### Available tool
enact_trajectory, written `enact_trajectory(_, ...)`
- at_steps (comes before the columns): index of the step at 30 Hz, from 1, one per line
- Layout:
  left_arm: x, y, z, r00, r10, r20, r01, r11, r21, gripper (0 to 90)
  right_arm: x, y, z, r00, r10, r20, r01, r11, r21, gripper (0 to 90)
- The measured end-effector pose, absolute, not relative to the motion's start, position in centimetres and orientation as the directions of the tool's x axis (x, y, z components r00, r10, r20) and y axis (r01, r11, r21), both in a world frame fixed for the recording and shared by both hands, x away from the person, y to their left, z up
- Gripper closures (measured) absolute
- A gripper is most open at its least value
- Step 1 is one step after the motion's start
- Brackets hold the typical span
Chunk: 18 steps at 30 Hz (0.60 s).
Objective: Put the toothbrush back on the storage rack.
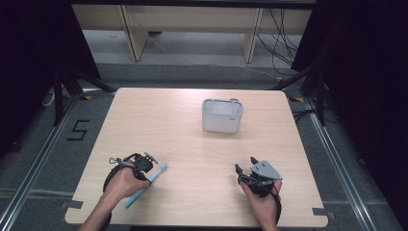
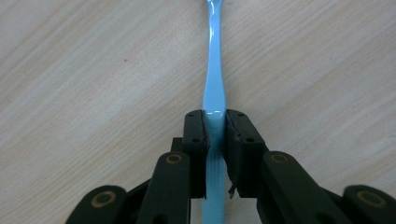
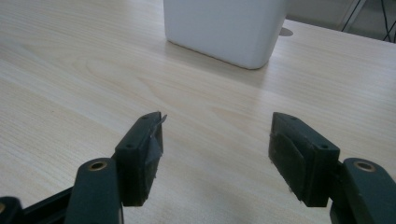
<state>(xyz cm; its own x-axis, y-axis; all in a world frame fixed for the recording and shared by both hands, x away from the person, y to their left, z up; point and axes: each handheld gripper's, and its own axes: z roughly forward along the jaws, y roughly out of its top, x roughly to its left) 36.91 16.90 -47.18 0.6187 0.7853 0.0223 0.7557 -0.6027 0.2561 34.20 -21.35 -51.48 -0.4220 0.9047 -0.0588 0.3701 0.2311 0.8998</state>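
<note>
A light blue toothbrush (image 1: 146,184) lies slantwise near the table's front left, its head toward the upper right. My left gripper (image 1: 150,168) is shut on the toothbrush (image 2: 215,84); the handle runs between the two black jaws and the neck stretches away over the wood. A white rectangular container (image 1: 221,116) stands upright at the middle back of the table, and its lower wall shows ahead as the white container (image 3: 224,28). My right gripper (image 1: 245,164) rests at the front right, open, its jaws (image 3: 215,154) wide apart with nothing between them.
The light wooden table (image 1: 192,144) has bare room between the two hands and around the container. Dark curtains flank both sides. Cables and wooden furniture legs lie on the floor beyond the far edge.
</note>
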Motion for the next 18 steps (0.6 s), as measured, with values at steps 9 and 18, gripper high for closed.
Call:
enact_trajectory(9, 36.8, 17.9, -45.8, 0.607, 0.795, -0.010, 0.697, -0.526, 0.487, 77.9, 34.2, -21.3, -51.6, -0.424, 0.904, -0.058, 0.364, 0.228, 0.903, 36.2)
enact_trajectory(18, 36.3, 18.4, -45.3, 0.623, 0.781, -0.038, 0.595, -0.442, 0.671, 77.9, 34.2, -21.3, -51.5, -0.430, 0.901, -0.061, 0.364, 0.235, 0.901, 36.2)
